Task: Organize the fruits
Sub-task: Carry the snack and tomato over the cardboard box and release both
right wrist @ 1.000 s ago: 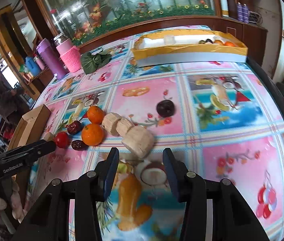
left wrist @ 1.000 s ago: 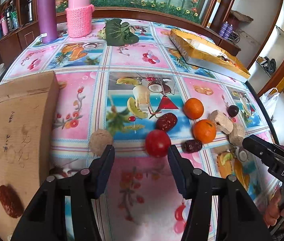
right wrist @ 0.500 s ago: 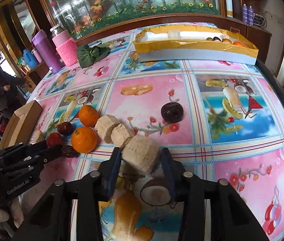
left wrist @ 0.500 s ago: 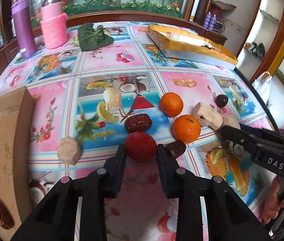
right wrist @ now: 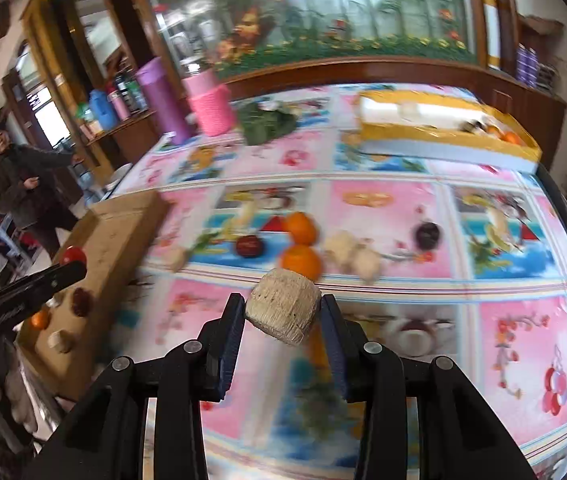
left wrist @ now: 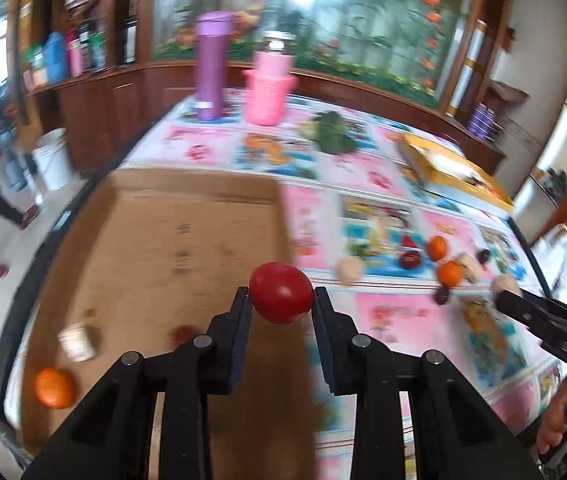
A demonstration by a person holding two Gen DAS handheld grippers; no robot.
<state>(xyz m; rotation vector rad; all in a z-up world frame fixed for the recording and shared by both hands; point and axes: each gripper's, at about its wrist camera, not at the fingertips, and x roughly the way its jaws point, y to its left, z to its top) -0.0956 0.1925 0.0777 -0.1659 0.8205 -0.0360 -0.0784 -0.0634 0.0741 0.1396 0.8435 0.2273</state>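
Note:
My left gripper [left wrist: 281, 300] is shut on a red tomato [left wrist: 281, 293] and holds it in the air at the right edge of the brown cardboard box [left wrist: 155, 248]. The box holds an orange [left wrist: 54, 387], a beige chunk [left wrist: 77, 343] and a dark red fruit [left wrist: 181, 334]. My right gripper [right wrist: 282, 312] is shut on a beige fibrous chunk [right wrist: 282, 311], lifted above the tablecloth. On the table lie two oranges [right wrist: 301, 261], a red date [right wrist: 249, 245], more beige chunks [right wrist: 357, 252] and a dark plum [right wrist: 427, 235].
A yellow tray [right wrist: 443, 132] with fruit stands at the far right. A purple flask [left wrist: 211, 66], a pink-sleeved jar [left wrist: 269, 88] and green leaves [left wrist: 333, 134] stand at the back. A person [right wrist: 23, 188] stands left of the table. The table edge runs along the right.
My left gripper lifted the tomato off the table and swung left toward the cardboard box. My right gripper closed on the beige chunk and raised it.

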